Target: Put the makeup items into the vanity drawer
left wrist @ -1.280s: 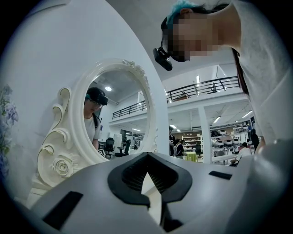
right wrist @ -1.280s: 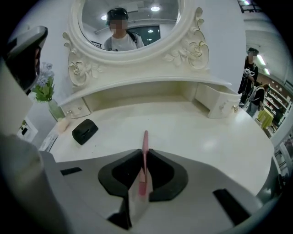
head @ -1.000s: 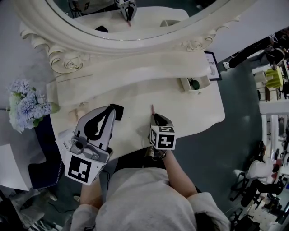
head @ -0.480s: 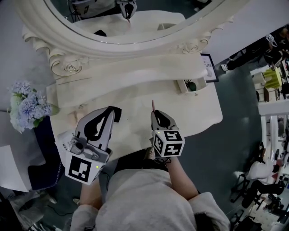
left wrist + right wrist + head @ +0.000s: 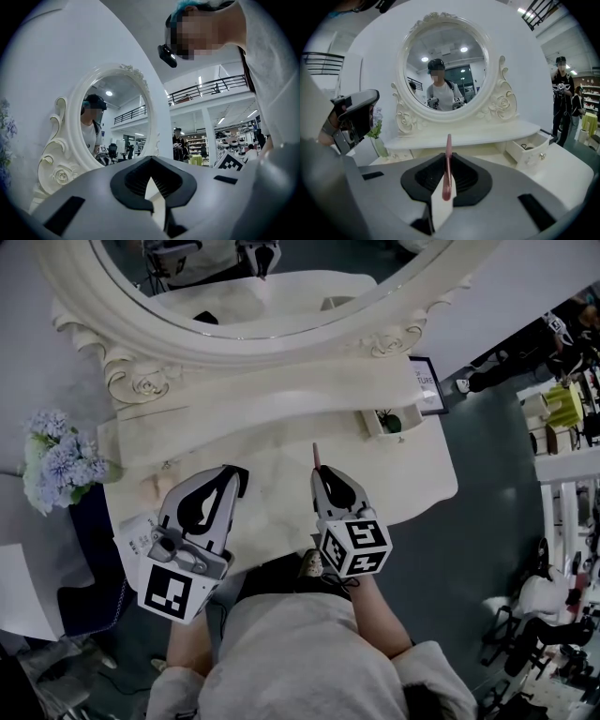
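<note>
A slim pink makeup pencil sticks out forward from my right gripper, whose jaws are shut on it above the white vanity top. In the right gripper view the pencil stands upright between the pads of the right gripper. The small vanity drawer stands pulled out at the right, with a dark item inside; the right gripper view shows the drawer ahead and to the right. My left gripper hovers over the top's left half, and in its own view the left gripper is shut with nothing in it.
A large oval mirror in a carved frame rises behind a raised shelf. Blue flowers stand off the left edge. A small framed card stands at the right end. The person's body is close against the front edge.
My right gripper has lifted off the vanity top with the pink pencil and tipped up, its marker cube shifting down and right in the head view. The left gripper has stayed put.
</note>
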`<move>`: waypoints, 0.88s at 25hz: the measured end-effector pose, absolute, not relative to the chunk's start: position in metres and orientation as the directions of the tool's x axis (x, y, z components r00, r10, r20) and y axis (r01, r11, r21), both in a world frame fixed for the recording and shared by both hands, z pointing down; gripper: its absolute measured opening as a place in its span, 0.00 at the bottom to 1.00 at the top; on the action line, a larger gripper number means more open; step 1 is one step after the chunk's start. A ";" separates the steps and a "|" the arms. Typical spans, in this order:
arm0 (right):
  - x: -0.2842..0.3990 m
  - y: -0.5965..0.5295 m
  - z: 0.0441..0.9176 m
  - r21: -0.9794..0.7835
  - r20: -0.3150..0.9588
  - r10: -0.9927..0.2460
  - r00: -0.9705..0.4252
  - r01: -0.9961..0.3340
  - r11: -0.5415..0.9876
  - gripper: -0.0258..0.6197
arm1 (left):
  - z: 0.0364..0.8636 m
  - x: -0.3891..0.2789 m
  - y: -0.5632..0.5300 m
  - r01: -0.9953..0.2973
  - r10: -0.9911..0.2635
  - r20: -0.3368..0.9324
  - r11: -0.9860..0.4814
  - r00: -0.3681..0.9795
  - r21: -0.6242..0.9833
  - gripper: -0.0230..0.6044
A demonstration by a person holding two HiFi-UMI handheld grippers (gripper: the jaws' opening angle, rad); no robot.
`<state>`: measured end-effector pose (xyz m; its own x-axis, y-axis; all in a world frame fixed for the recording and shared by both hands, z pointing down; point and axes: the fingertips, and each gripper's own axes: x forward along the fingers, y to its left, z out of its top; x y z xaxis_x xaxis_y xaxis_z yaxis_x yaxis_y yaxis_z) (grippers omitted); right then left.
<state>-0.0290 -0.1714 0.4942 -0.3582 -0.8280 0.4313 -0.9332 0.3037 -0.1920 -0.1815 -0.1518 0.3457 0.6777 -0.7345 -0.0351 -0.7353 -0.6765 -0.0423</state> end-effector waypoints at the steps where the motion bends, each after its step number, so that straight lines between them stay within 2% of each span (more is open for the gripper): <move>1: -0.029 -0.172 0.490 -0.192 0.416 -0.834 -0.364 -0.931 0.311 0.12 | 0.346 -0.181 -0.152 -0.737 -0.736 -0.034 -0.675 0.676 -0.041 0.05; 11: -0.036 -0.172 0.448 -0.196 0.268 -0.872 -0.411 -0.909 0.368 0.12 | 0.344 -0.182 -0.150 -0.739 -0.738 -0.032 -0.673 0.674 -0.033 0.05; 16: -0.036 -0.172 0.427 -0.209 0.195 -0.885 -0.422 -0.900 0.383 0.12 | 0.323 -0.178 -0.157 -0.754 -0.749 -0.109 -0.657 0.654 -0.006 0.05; 22: -0.024 -0.175 0.408 -0.212 0.138 -0.891 -0.433 -0.891 0.401 0.12 | 0.315 -0.166 -0.157 -0.755 -0.748 -0.119 -0.656 0.653 -0.021 0.05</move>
<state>-0.0240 -0.1752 0.4081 -0.4333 -0.8906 0.1383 -0.8914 0.4008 -0.2116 -0.1658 -0.1571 0.3154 0.6531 -0.7478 -0.1193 -0.7547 -0.6557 -0.0213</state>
